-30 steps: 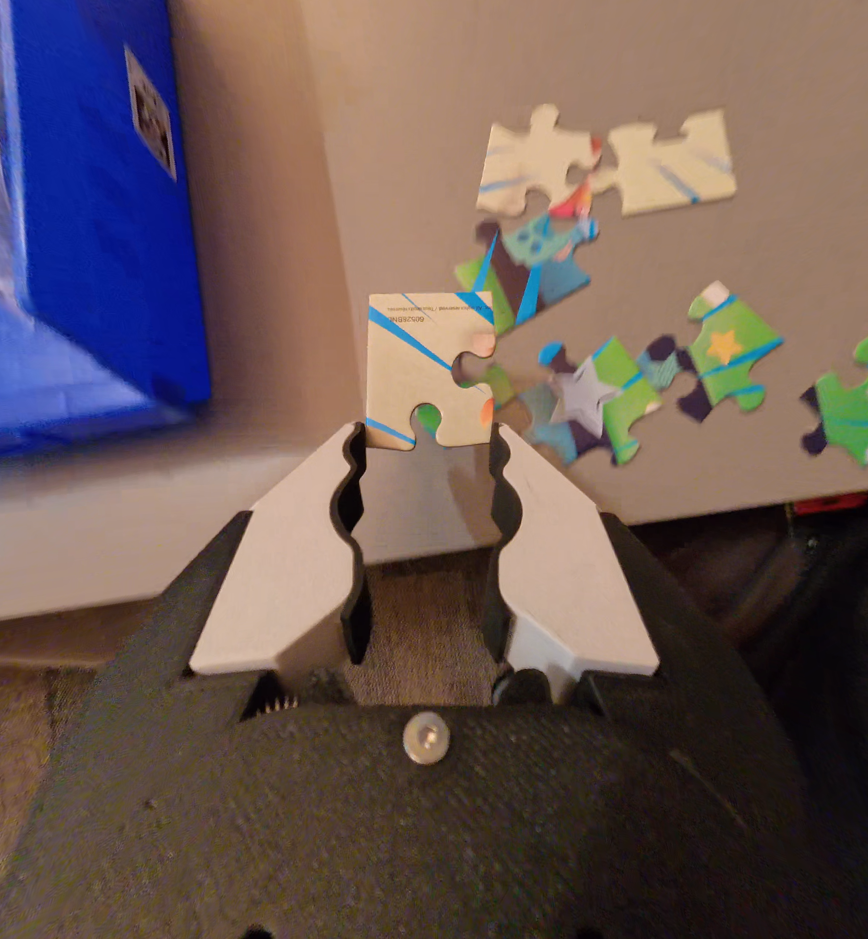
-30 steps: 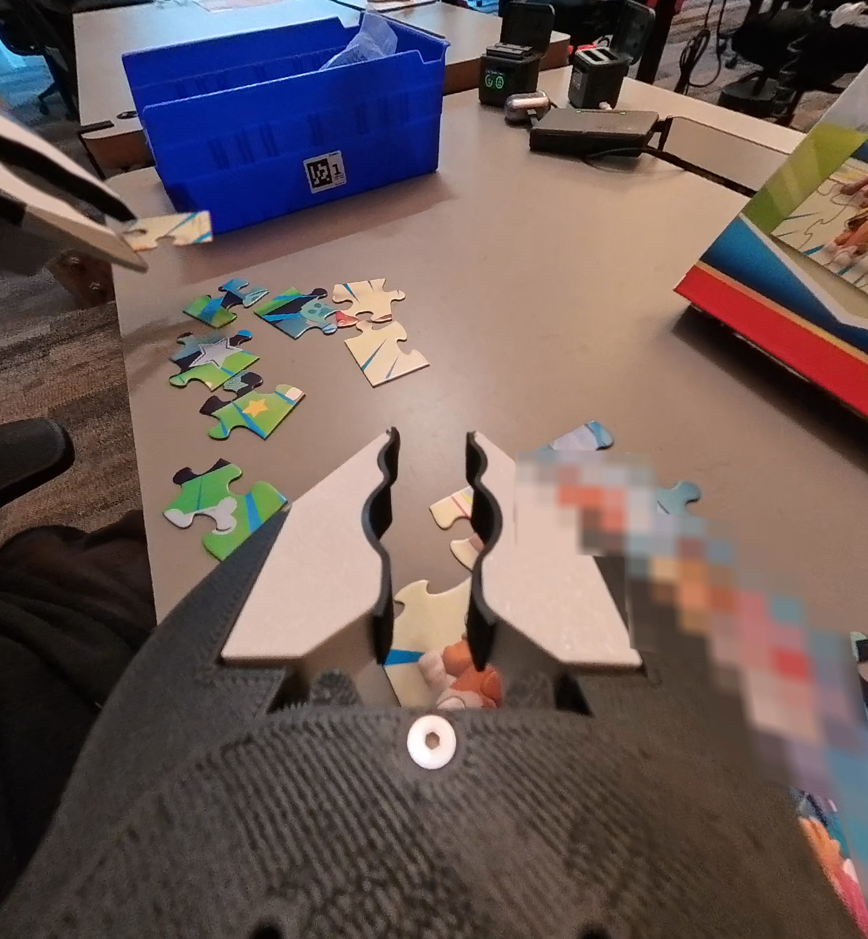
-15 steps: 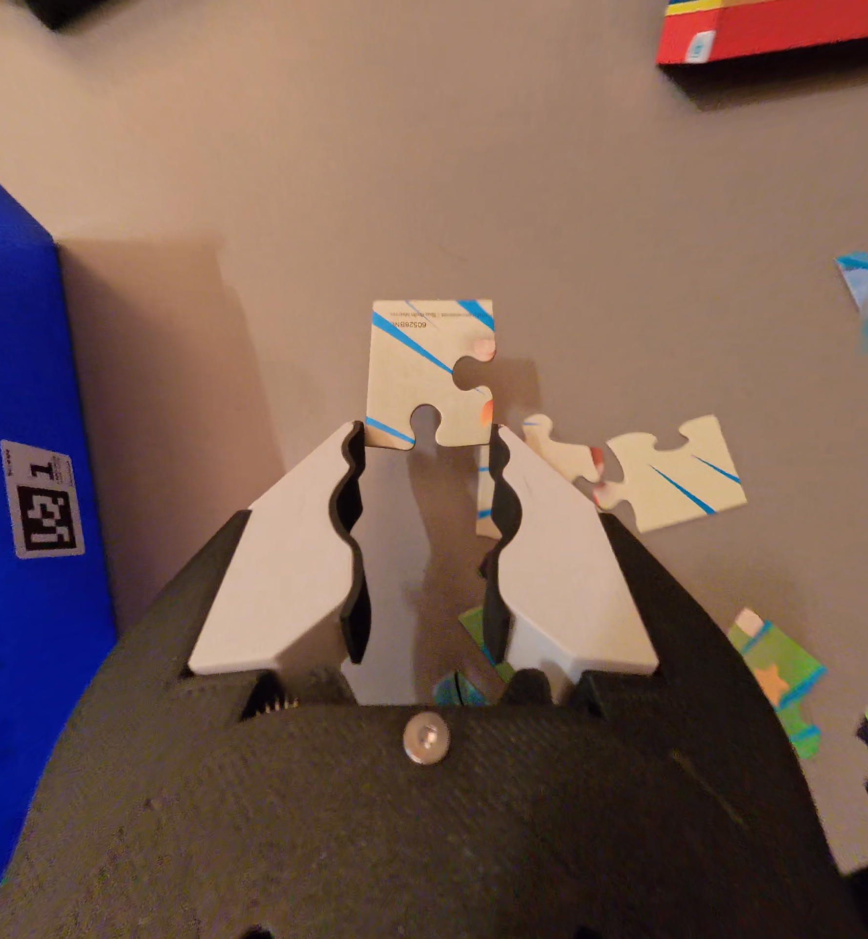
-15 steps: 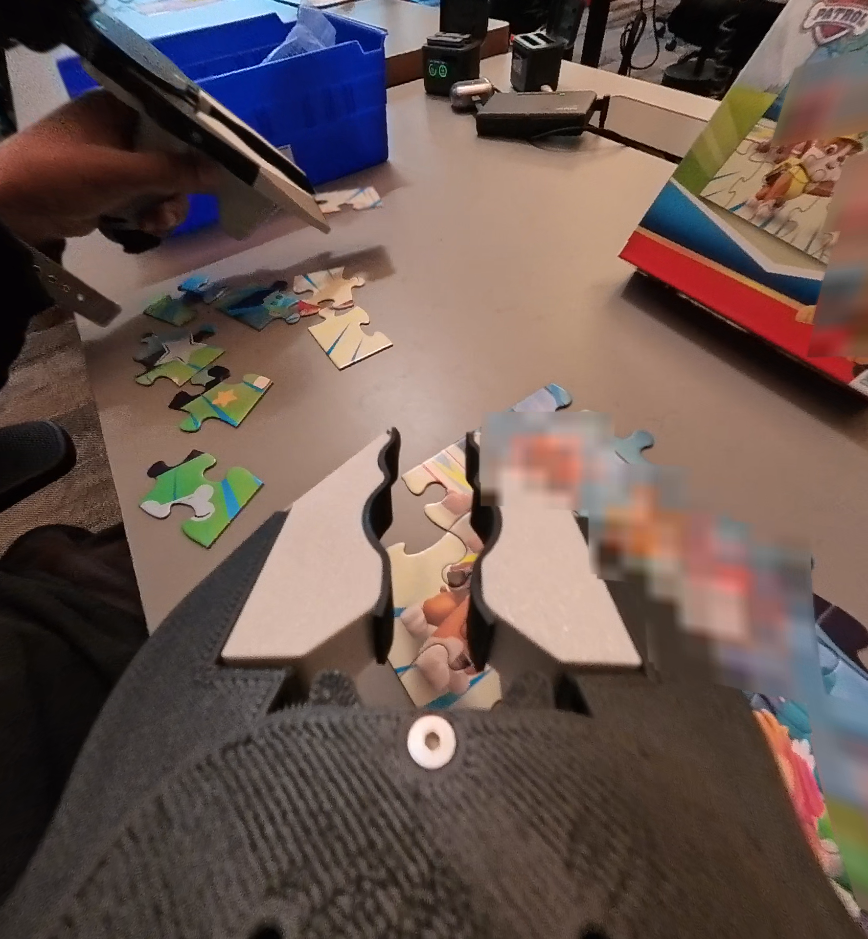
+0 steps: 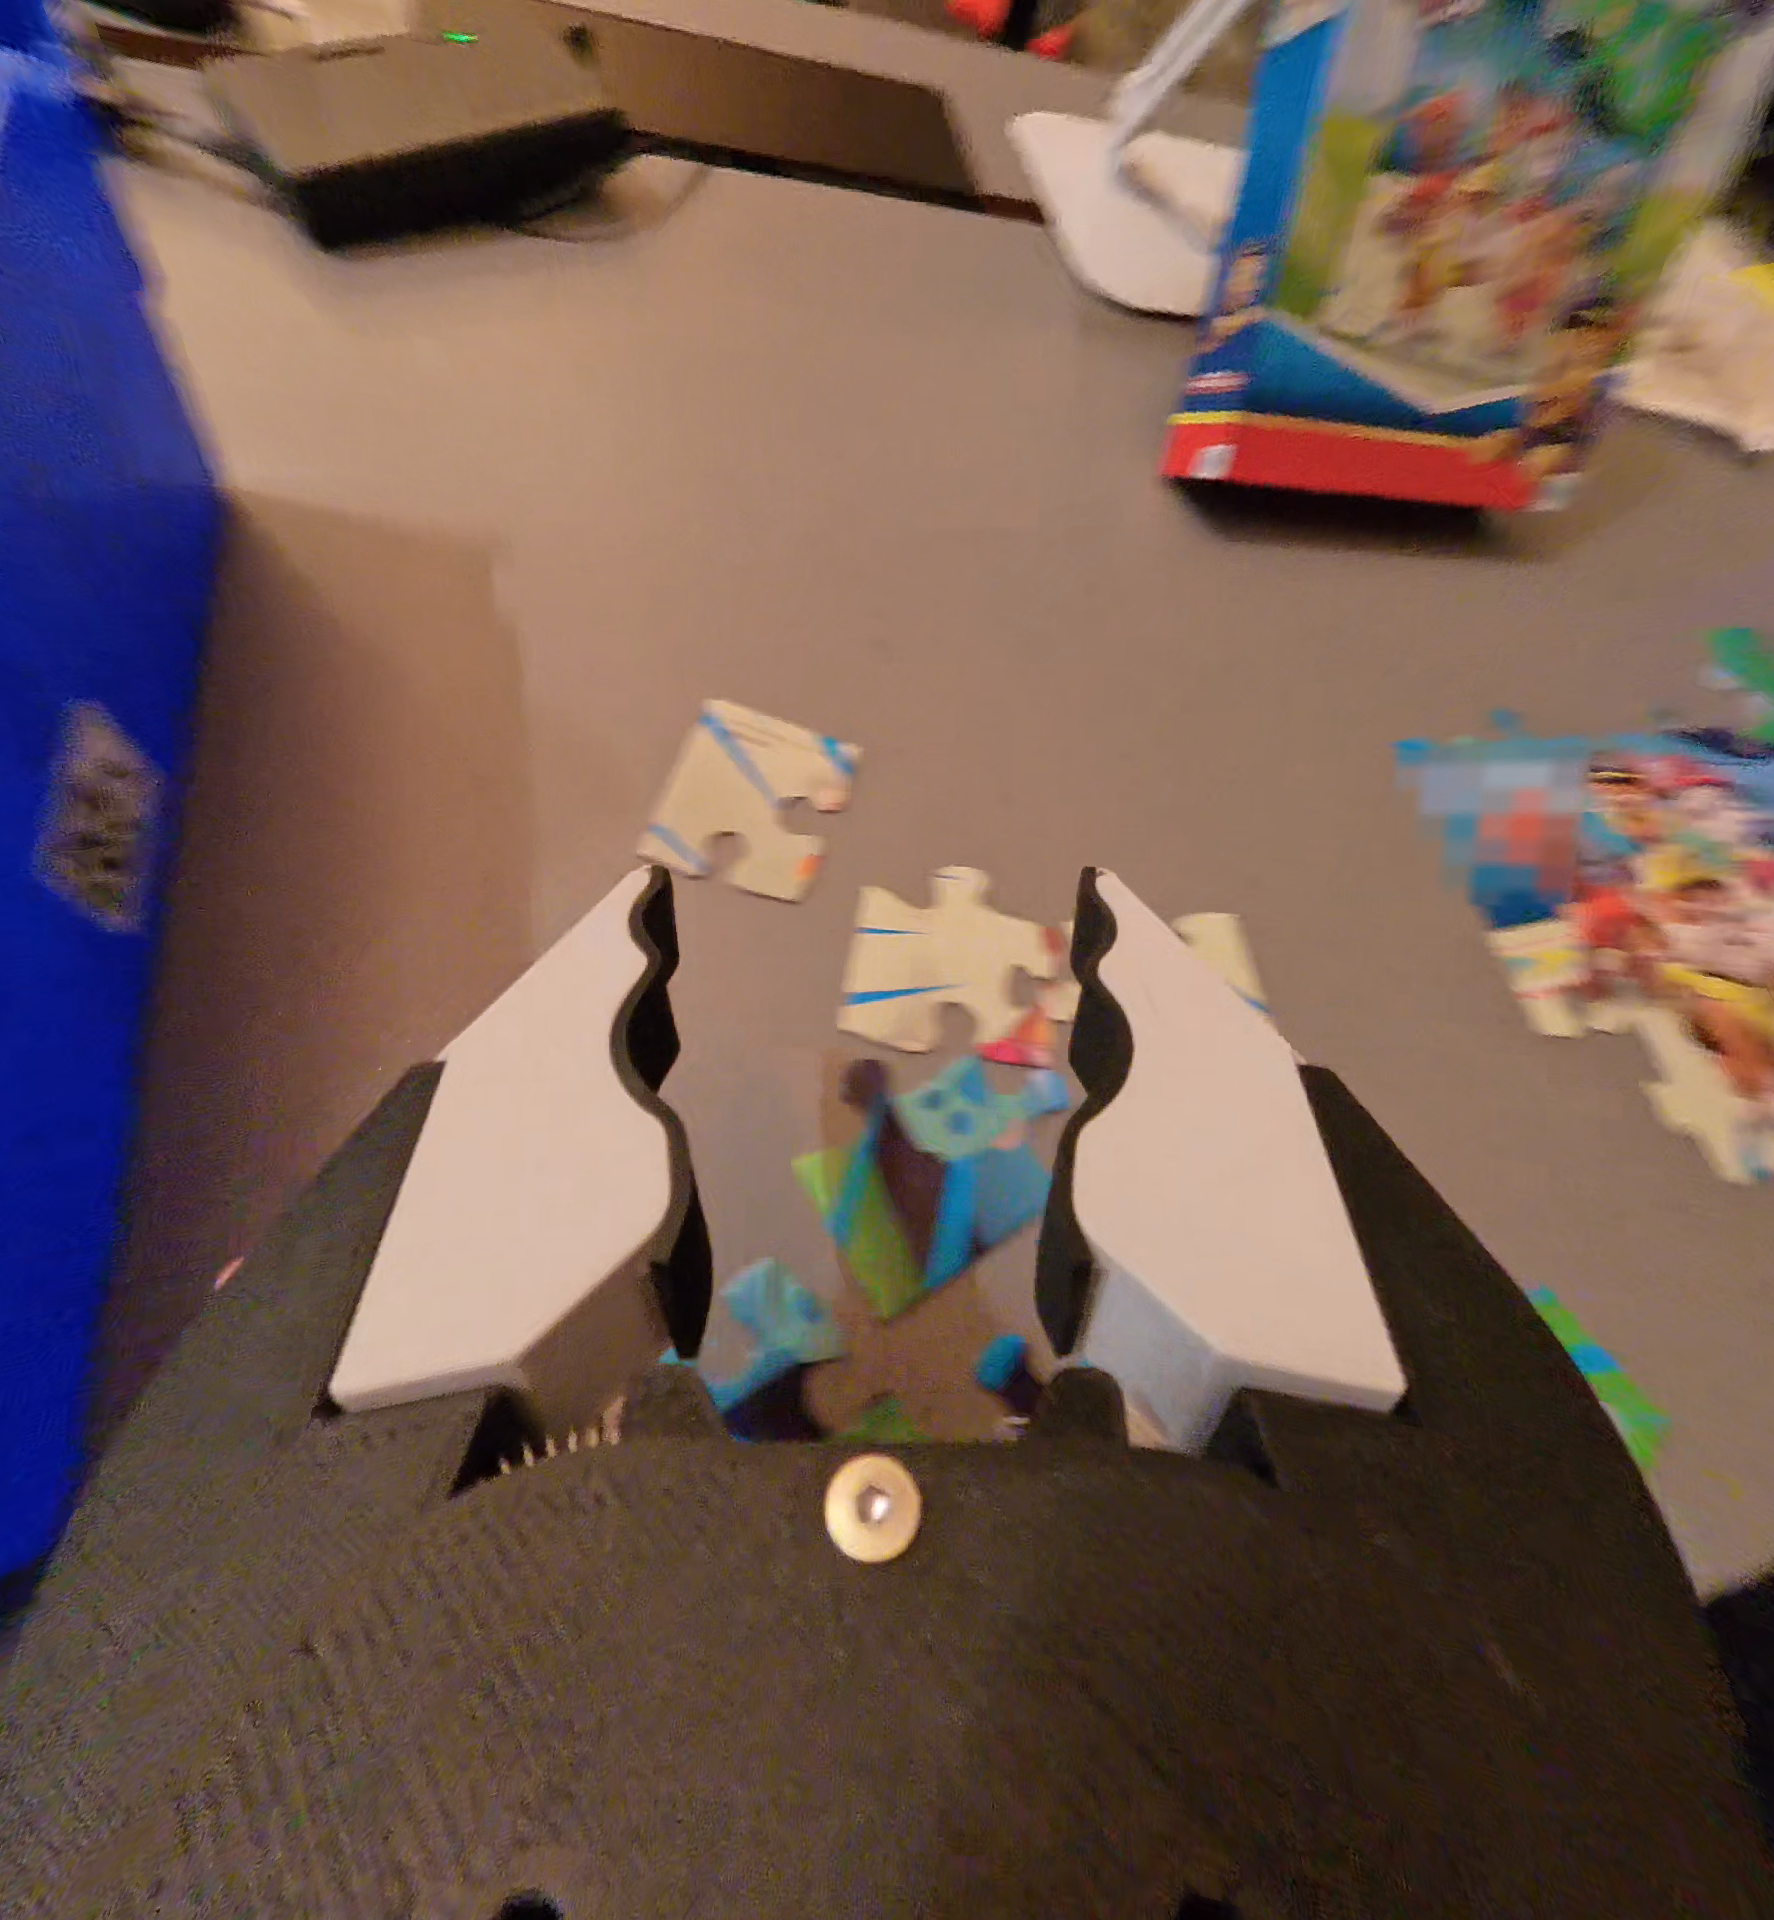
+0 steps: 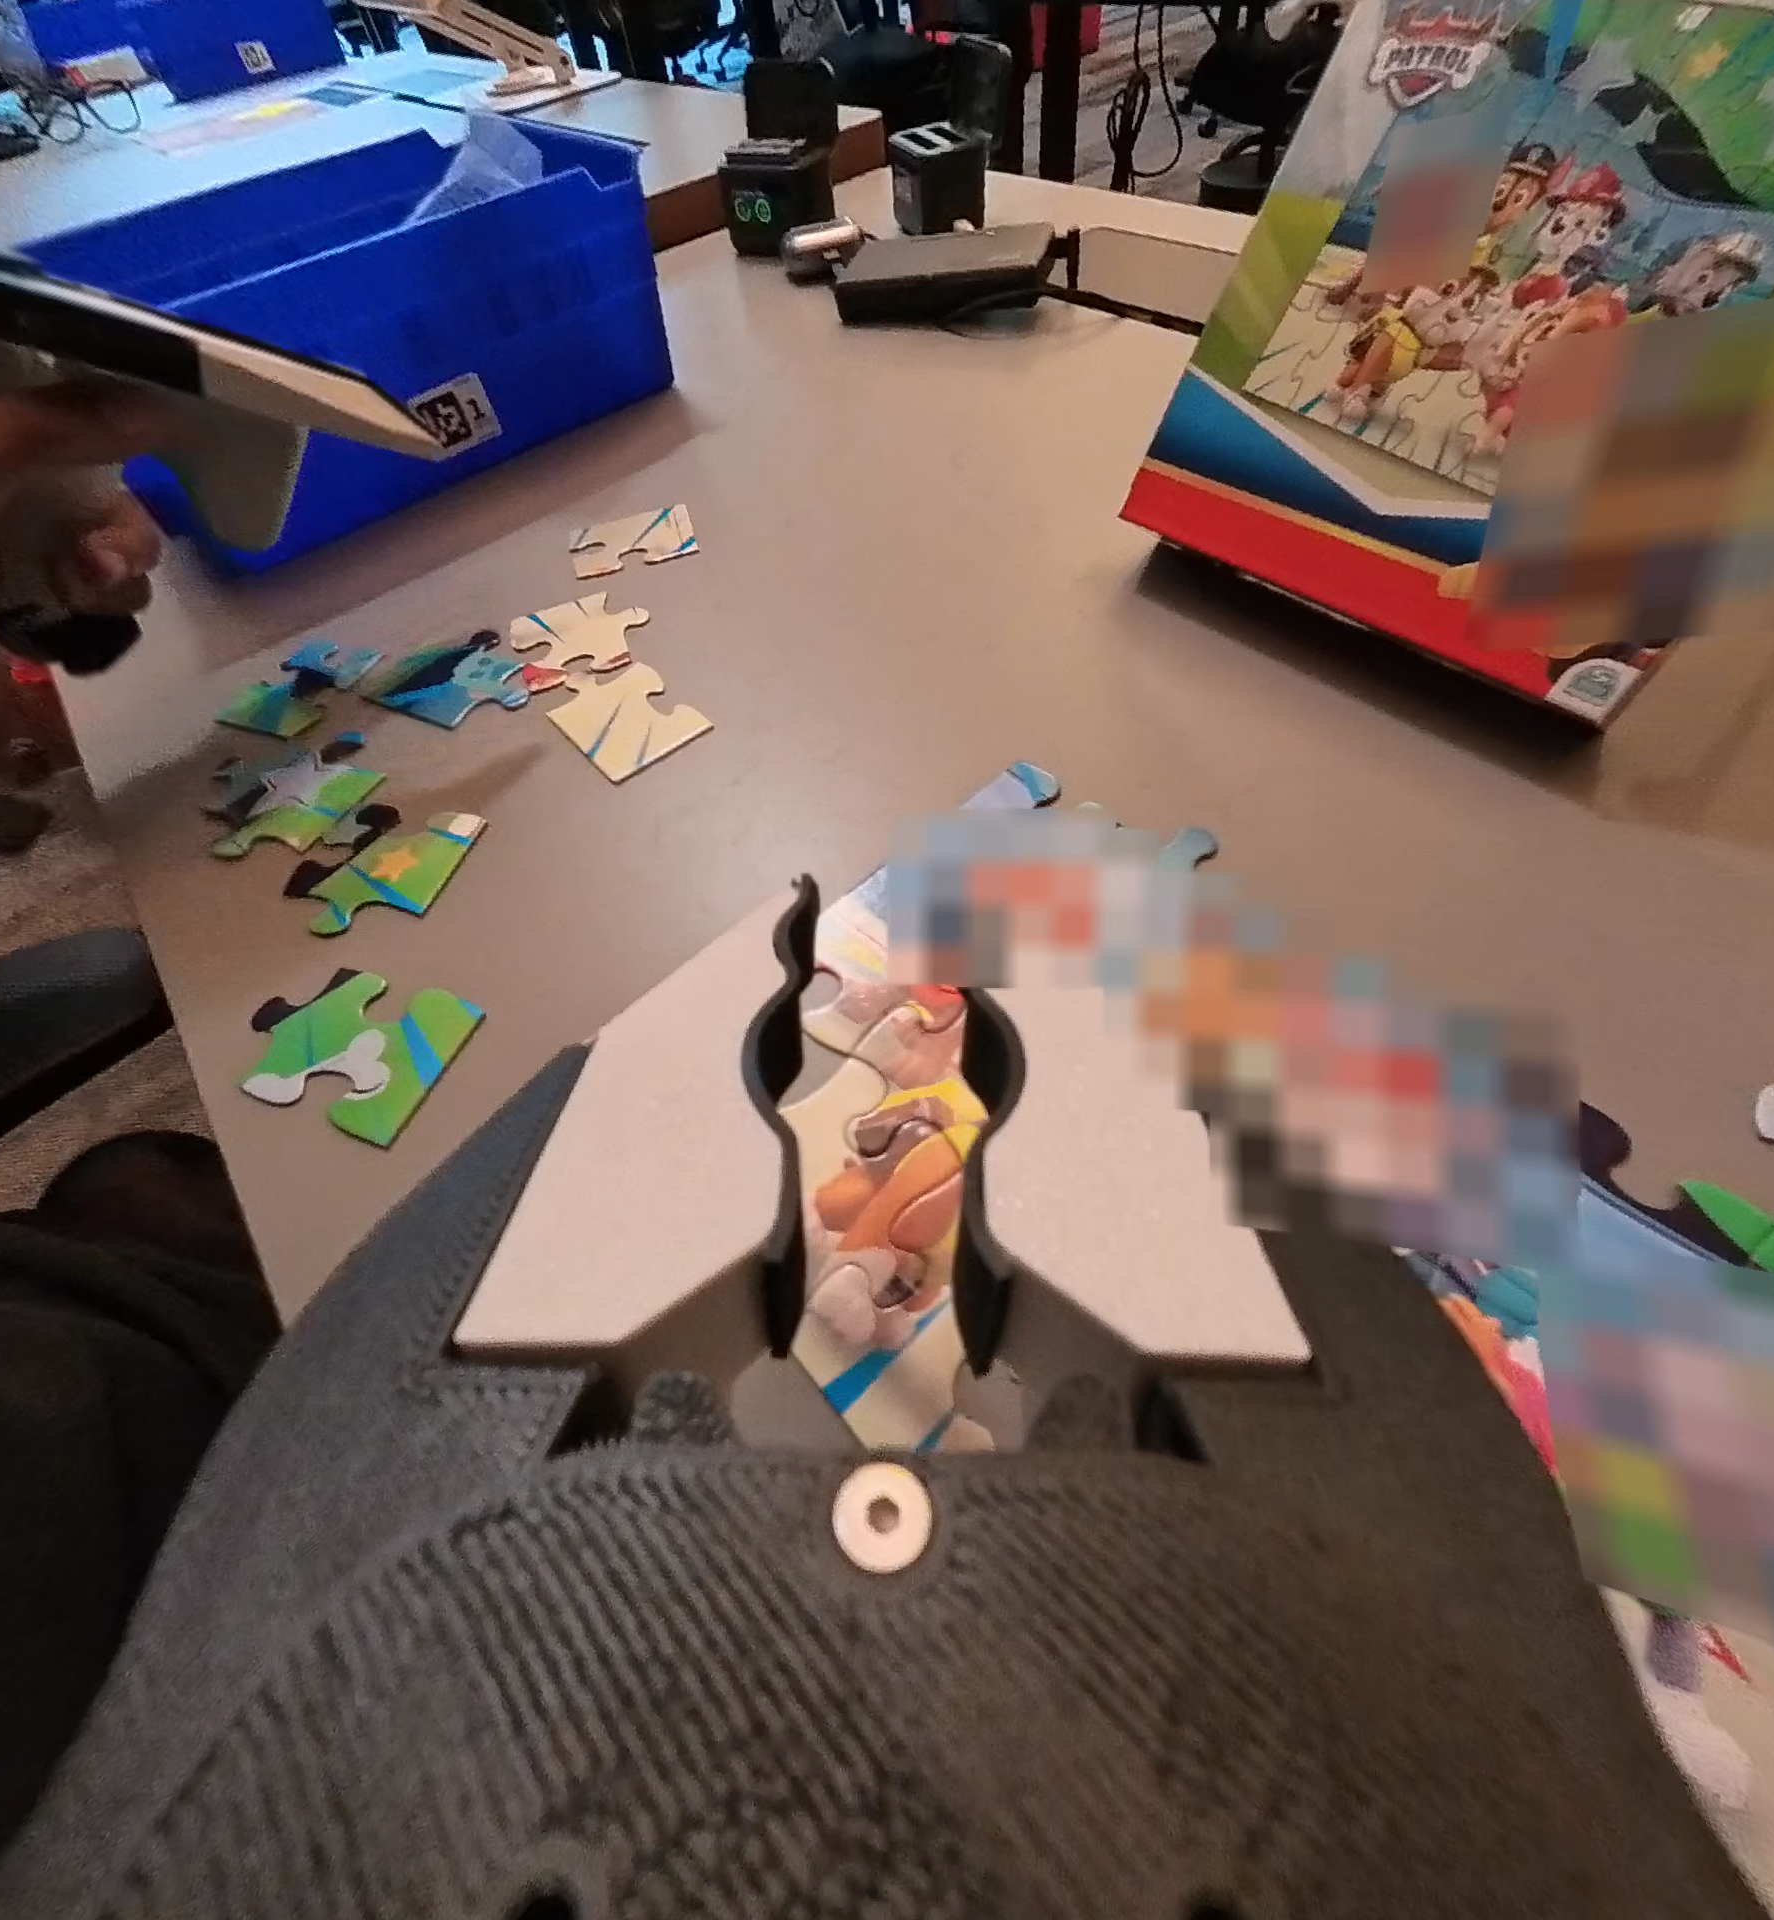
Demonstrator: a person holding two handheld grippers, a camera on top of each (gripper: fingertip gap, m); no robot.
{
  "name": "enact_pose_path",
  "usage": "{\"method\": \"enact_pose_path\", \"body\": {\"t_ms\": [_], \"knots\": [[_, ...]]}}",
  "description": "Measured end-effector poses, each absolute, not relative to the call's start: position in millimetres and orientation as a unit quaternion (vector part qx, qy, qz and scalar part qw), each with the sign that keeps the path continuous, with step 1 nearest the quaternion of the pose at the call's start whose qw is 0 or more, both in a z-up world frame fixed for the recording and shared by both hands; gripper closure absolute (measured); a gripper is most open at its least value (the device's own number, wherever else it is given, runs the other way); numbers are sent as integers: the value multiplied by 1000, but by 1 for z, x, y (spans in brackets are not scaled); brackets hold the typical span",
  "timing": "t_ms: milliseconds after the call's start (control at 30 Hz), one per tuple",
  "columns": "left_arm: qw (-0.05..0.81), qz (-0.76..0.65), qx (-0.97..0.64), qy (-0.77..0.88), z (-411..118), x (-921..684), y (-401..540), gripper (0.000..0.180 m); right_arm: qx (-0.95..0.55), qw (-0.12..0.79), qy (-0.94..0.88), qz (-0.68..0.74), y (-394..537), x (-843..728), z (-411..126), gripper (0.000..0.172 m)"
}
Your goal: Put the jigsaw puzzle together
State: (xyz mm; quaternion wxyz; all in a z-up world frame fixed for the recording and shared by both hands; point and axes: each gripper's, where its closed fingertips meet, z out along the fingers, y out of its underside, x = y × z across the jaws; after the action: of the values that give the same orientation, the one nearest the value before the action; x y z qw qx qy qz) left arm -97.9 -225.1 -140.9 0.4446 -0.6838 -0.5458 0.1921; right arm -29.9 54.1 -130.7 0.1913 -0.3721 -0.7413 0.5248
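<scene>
Left gripper: the jaws stand wide apart and hold nothing. The cream corner piece with blue stripes lies flat on the grey table, just past the left fingertip; I cannot tell if the tip touches it.
Between the left fingers: one cream piece with blue lines and one blue and green piece lie on the table, apart from both pads.
Right gripper: the jaws are narrowly open, with nothing between them. It hangs over the assembled puzzle part; a mosaic patch hides the right fingertip.
Loose pieces: in the right wrist view I count nine in one group. Three are cream, counting the corner piece at the far end, and six are green or blue, for example the piece with a yellow star and the piece with a white bone.
Blue bin: one, on the far left of the table, with one square black-and-white tag on its wall.
Puzzle box: one, standing on the far right.
Black devices: two small upright units and one flat black box at the far table edge.
Person: one hand holds the left gripper's handle.
</scene>
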Motion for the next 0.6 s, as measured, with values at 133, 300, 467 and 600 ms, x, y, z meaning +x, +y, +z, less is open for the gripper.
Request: {"method": "enact_pose_path", "body": {"t_ms": [133, 300, 467, 600], "knots": [[442, 170, -723, -503, -146, -79, -184, 105, -363, 198, -751, 514, 46, -20, -130, 147], [459, 146, -745, -462, -142, -68, -151, 104, -352, 251, -774, 462, 62, -15, -142, 148], [500, 102, -744, -432, -138, -62, -110, 106, -419, 251, -707, 511, 115, -27, -123, 149], [504, 74, -762, -400, -143, -64, -70, 107, -470, 286, -652, 522, 180, -29, -109, 148]]}}
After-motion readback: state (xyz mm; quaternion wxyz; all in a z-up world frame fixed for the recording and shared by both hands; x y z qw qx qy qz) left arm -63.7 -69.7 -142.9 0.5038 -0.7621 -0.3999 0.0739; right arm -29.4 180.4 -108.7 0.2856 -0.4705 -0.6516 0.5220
